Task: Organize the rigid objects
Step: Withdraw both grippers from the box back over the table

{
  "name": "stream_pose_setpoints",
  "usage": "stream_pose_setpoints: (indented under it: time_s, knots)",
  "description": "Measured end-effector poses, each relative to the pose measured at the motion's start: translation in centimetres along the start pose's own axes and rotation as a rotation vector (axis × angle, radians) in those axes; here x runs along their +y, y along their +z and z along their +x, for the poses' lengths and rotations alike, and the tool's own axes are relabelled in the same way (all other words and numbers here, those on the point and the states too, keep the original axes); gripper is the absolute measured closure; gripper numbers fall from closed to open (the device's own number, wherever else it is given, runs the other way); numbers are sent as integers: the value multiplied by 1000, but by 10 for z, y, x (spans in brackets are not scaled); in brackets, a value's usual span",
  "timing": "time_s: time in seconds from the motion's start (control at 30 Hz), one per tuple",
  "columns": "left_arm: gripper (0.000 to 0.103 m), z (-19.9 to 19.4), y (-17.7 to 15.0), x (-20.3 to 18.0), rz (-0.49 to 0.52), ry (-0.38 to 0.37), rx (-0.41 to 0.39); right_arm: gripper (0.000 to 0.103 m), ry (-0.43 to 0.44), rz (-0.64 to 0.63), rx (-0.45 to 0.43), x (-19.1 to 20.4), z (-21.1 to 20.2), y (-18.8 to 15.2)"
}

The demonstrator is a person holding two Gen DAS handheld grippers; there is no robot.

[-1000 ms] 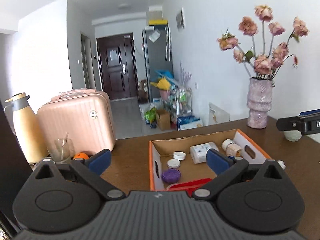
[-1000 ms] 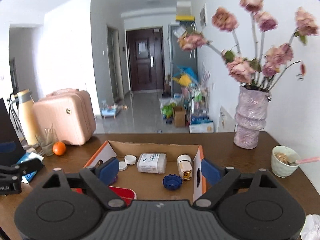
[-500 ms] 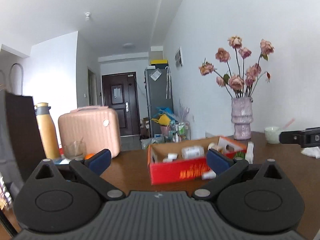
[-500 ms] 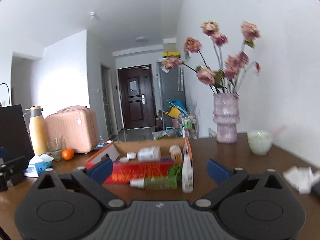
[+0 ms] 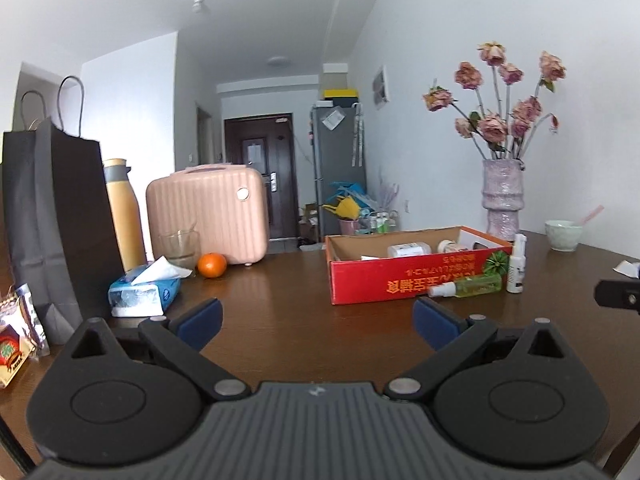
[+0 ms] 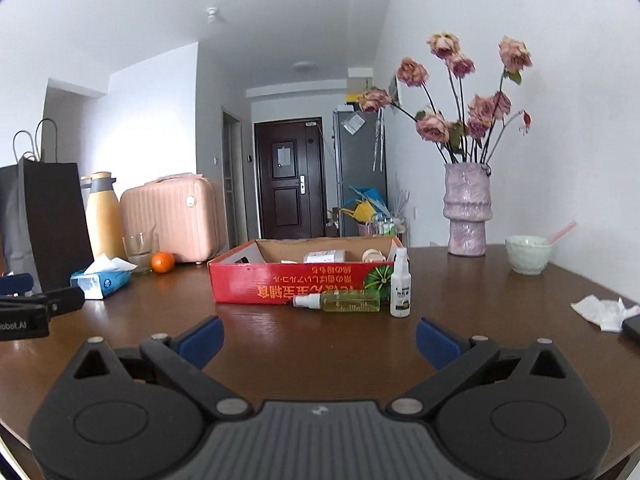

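Both tongs hang low over a dark wooden table, side by side and facing the same way. The right gripper is spread wide with nothing between its blue pads, and the left gripper is released and empty too. Straight ahead of the right gripper, nearest of all, a green spray bottle lies on its side with its white nozzle toward the left gripper's side; just beside it, on the right, a white spray bottle stands upright. Both sit close against the front wall of a red cardboard box; whether they touch it cannot be told. From the left gripper these lie ahead and to the right. Both bottles look like light, stiff plastic, probably smooth and a little slippery; the lying one may roll, so a hold across the middle of its body seems safest, and the standing one is tall, narrow and likely to tip, so its body below the nozzle is the better place. Inside the box, only the tops of a white container and a few small pieces show above the wall; the rest is hidden. The print on the labels is too small to read. Farther out to the left stand a tissue pack and an orange; far right, a vase and a bowl.
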State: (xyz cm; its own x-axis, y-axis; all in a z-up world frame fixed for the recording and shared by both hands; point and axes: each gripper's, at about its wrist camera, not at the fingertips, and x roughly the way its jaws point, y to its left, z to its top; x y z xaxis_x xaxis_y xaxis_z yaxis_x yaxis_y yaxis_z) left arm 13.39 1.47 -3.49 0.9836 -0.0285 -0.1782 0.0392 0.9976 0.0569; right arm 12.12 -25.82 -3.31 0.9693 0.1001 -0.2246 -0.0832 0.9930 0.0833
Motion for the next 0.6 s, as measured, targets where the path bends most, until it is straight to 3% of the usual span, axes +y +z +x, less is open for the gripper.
stream_pose_setpoints:
  time_s: [0.27,0.6]
  knots:
    - [0,14,7,-4,-23,-6,12,0,-40,23,20,-15,11,-2]
    - [0,42,30,-23,-53,-89,-45,0,-61,13,-73,-27,25,22]
